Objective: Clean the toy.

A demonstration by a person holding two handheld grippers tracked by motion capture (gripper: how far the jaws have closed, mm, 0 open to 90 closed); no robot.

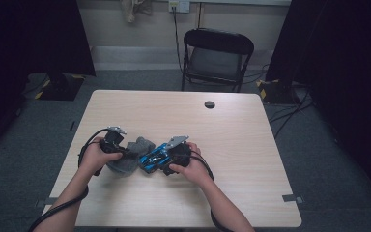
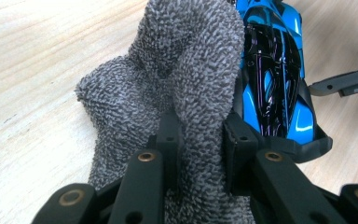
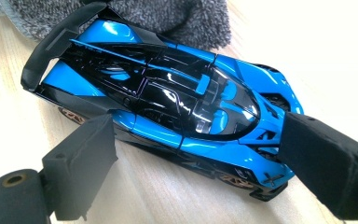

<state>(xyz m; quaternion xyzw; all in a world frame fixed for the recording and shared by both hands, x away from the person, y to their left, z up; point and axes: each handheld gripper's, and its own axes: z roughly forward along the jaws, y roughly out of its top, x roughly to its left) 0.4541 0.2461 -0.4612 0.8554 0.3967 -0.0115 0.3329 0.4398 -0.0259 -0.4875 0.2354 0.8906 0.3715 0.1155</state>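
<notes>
High view: 2 hands come in from the bottom edge over a light wood-grain table [image 1: 232, 145]. The left hand-held gripper [image 1: 121, 151] and the right hand-held gripper [image 1: 162, 157] meet near the table's front-left area, each trailing a black cable. Between them lie a grey cloth [image 1: 130, 157] and a blue-and-black toy car [image 1: 152, 157], side by side and touching.

Left gripper view: the left hand-held gripper [image 2: 198, 140] has its 2 black jaws closed narrowly on a raised fold of the grey cloth [image 2: 168, 84]; the nubby fabric is pinched between the pads and bulges above them. The rest of the cloth lies bunched on the table. The toy car [image 2: 272, 79] sits just beside the cloth on the view's right, its body touching the fabric. A black jaw tip of the other hand-held gripper pokes in at the right edge.

Right gripper view: the right hand-held gripper [image 3: 200, 163] stands wide open, 1 jaw at each side of the toy car [image 3: 168, 102]. The car rests on its wheels on the table, lying diagonally, rear wing at upper left. The left pad sits near the car's flank, the right pad near its nose; I cannot tell whether either touches. The grey cloth [image 3: 177, 16] lies against the car's far side.

Background, high view: 1 black folding chair [image 1: 216, 58] beyond the table; 1 small dark round spot [image 1: 209, 104] near the far edge.
</notes>
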